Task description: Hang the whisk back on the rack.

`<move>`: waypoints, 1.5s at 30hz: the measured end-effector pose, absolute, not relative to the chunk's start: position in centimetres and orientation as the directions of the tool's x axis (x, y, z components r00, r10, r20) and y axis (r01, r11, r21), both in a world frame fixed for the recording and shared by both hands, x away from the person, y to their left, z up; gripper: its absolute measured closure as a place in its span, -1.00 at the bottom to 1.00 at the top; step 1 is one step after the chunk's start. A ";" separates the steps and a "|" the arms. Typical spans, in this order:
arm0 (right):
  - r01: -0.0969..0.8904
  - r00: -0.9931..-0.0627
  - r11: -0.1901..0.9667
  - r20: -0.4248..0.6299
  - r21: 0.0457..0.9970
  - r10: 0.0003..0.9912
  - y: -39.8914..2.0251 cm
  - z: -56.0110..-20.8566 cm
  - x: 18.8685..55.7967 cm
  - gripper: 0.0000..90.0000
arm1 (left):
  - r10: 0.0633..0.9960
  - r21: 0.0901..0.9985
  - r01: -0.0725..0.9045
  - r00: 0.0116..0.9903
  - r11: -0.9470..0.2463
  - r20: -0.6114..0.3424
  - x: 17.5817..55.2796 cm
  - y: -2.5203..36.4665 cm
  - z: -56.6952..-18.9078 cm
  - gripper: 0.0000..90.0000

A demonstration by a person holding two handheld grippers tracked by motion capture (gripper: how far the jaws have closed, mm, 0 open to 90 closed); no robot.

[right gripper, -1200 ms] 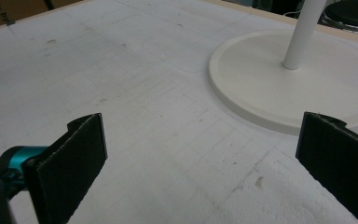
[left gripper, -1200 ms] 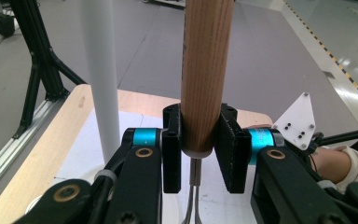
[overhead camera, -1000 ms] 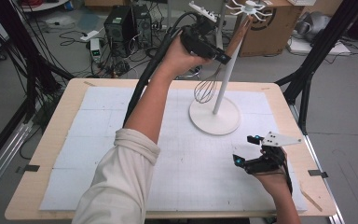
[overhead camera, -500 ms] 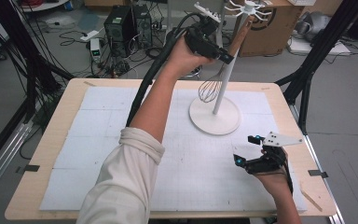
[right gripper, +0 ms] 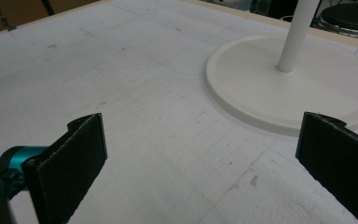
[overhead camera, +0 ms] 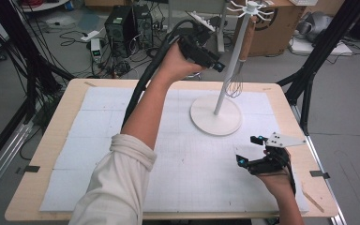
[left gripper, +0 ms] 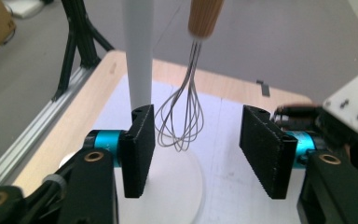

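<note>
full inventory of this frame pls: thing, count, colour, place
white utensil stand with round base: 1, white, far centre-right of the table
wire whisk with wooden handle: 1, steel and light wood, hanging from the stand's top beside its pole
white gridded mat: 1, white, covering the tabletop
wooden table: 1, light wood, under the mat
cardboard box: 1, brown, floor behind the table
computer tower: 1, black, floor at far left
left gripper: 1, black, raised beside the whisk, jaws just been opening, apart from the wires
right gripper: 1, black, low over the mat's near right, jaws open, nothing between
</note>
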State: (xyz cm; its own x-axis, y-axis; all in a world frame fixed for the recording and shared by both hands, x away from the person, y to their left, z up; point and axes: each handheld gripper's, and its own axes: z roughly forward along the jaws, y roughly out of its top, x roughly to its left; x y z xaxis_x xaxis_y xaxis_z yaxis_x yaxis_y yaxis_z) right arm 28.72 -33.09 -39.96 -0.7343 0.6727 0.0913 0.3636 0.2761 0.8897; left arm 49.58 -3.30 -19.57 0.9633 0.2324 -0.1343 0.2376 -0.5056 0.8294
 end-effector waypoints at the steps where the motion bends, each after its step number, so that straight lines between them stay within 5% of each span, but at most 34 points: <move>1: 0.363 -0.733 0.272 0.093 0.891 0.674 -33.2 -39.9 28.7 -0.99 | 0.238 0.823 0.236 0.963 -0.517 -0.127 49.4 -3.0 -19.8 0.00; 17: 0.360 -0.736 0.283 0.084 0.889 0.672 -32.9 -40.0 28.7 -0.99 | 0.287 0.823 0.255 0.951 -0.508 -0.117 46.7 2.1 -21.8 -0.37; 45: 0.361 -0.743 0.298 0.080 0.883 0.664 -32.4 -40.2 28.8 -0.99 | 0.182 0.853 0.198 0.975 -0.483 -0.124 40.5 8.2 -25.5 -0.70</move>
State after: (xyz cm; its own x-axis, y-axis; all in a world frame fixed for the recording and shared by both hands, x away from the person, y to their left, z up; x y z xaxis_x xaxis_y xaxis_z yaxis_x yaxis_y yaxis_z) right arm 28.79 -32.41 -40.20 -0.7432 0.6643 0.0796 0.3613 0.2984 0.8834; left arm 40.55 8.21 -25.51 0.9755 0.1816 -0.1242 0.1985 -0.4830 0.8528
